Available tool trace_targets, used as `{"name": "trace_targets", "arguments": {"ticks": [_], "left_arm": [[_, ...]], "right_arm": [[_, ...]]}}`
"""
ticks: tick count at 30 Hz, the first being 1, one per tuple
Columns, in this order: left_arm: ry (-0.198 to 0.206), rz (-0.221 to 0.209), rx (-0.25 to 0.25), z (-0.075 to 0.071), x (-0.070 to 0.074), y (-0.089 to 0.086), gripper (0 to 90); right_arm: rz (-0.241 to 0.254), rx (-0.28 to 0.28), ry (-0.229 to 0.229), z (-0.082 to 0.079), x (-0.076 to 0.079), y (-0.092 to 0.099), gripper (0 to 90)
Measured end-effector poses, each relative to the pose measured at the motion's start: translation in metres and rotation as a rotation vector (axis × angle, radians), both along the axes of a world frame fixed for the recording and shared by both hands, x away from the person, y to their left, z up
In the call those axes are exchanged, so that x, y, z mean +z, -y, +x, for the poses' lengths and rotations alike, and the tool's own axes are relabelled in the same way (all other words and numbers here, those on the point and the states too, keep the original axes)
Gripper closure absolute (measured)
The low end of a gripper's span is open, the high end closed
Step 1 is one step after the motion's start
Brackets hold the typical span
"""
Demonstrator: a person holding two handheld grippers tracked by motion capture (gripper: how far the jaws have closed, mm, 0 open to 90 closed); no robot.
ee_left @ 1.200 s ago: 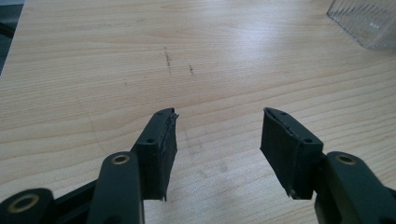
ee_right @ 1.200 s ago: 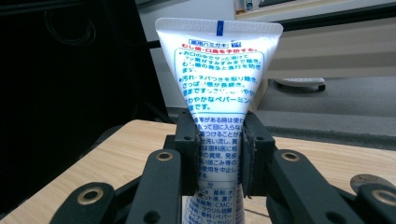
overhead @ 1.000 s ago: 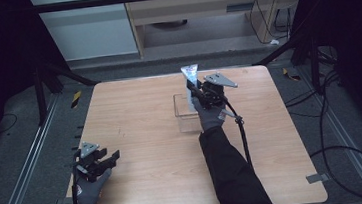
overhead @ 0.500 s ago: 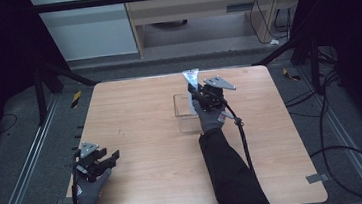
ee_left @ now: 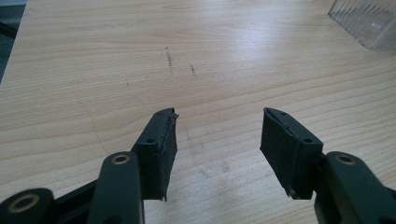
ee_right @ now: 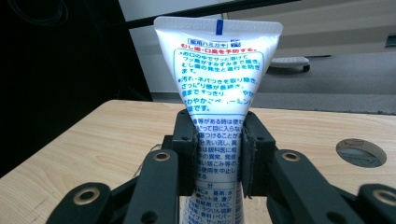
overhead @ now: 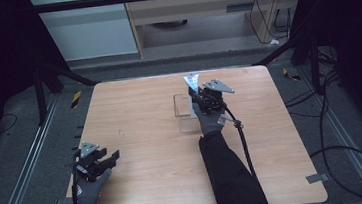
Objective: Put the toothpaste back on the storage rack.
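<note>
A white toothpaste tube [ee_right: 218, 70] with blue and red print stands upright, flat crimped end up, between my right gripper's [ee_right: 218, 149] jaws, which are shut on its middle. In the high view the right gripper [overhead: 199, 94] holds the tube [overhead: 192, 81] above the far side of a clear plastic box [overhead: 184, 112] near the table's middle. My left gripper [overhead: 105, 160] rests low at the table's near left edge. In the left gripper view it [ee_left: 218, 135] stands open over bare wood, with a corner of the clear box [ee_left: 369, 21] at the top right.
The wooden table [overhead: 136, 126] has a round cable hole [ee_right: 360, 152] beyond the right gripper. A black cable [overhead: 243, 146] trails from the right gripper along the person's sleeve. Dark floor, rails and cabinets surround the table.
The right gripper with the tube has shifted slightly, staying over the clear box. The left gripper has not moved.
</note>
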State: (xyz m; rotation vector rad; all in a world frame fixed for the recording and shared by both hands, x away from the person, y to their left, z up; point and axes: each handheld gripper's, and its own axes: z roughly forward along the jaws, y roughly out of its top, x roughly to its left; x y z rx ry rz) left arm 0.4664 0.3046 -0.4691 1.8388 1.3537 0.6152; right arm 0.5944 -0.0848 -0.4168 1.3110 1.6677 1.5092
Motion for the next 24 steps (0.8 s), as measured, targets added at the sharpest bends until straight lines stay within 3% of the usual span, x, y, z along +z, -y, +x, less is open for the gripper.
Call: {"name": "trace_targets", "arguments": {"ticks": [12,24], "left_arm": [[0.0,-0.003,0.0,0.0,0.0,-0.001,44.6],[0.002,0.0,0.0,0.0,0.0,0.0,44.6]], "right_arm": [[-0.041,-0.004,0.002,0.002,-0.007,-0.005,70.8],[-0.089,-0.001,-0.045,0.003,-0.017,-0.007,68.1]]}}
